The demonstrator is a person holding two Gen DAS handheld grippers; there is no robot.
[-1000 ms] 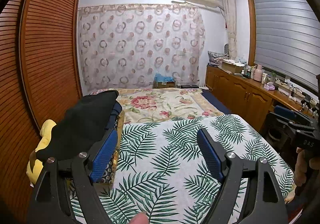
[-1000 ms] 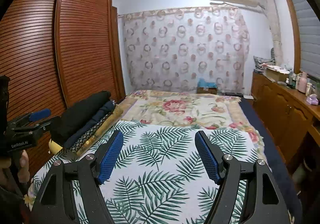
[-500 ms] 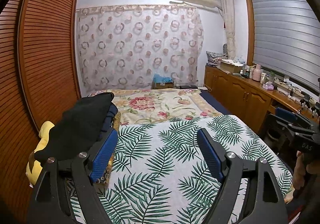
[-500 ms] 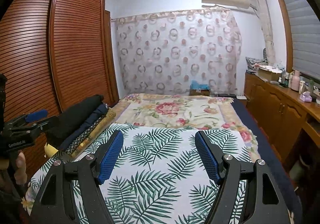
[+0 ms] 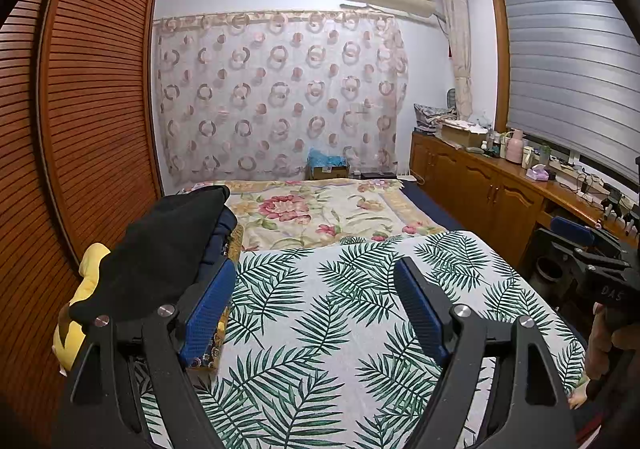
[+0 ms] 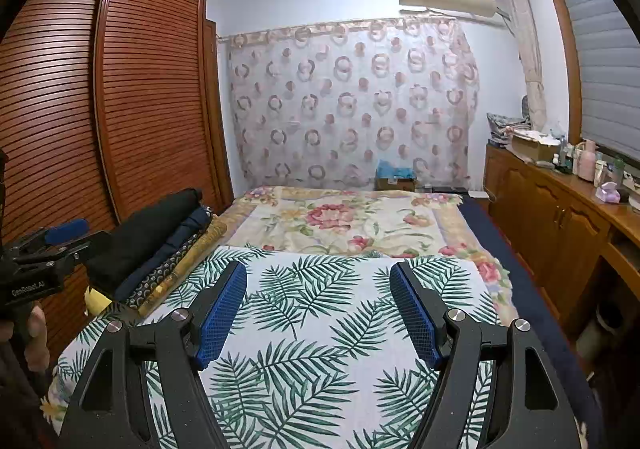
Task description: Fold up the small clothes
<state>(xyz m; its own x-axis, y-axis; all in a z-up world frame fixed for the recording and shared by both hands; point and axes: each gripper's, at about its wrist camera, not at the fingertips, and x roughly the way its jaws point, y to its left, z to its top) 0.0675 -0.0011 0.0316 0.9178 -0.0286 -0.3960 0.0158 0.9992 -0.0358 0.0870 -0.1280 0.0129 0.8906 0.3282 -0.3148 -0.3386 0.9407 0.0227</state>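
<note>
Now both grippers, left (image 5: 314,303) and right (image 6: 318,307), are hovering over the bed (image 6: 320,329) with fingers spread and empty, clothes stack (image 5: 168,249) lying lengthwise along its left edge, nearest the left one.

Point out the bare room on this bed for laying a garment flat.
The palm-leaf cloth is free from the clothes stack on its left to the bed's right edge. Beyond it, the floral quilt is bare up to the curtain. It is crowded along the wardrobe side, where the stack lies.

Matt cloth bedspread (image 5: 328,313) (glossy wardrobe (image 5: 92,97))
</note>
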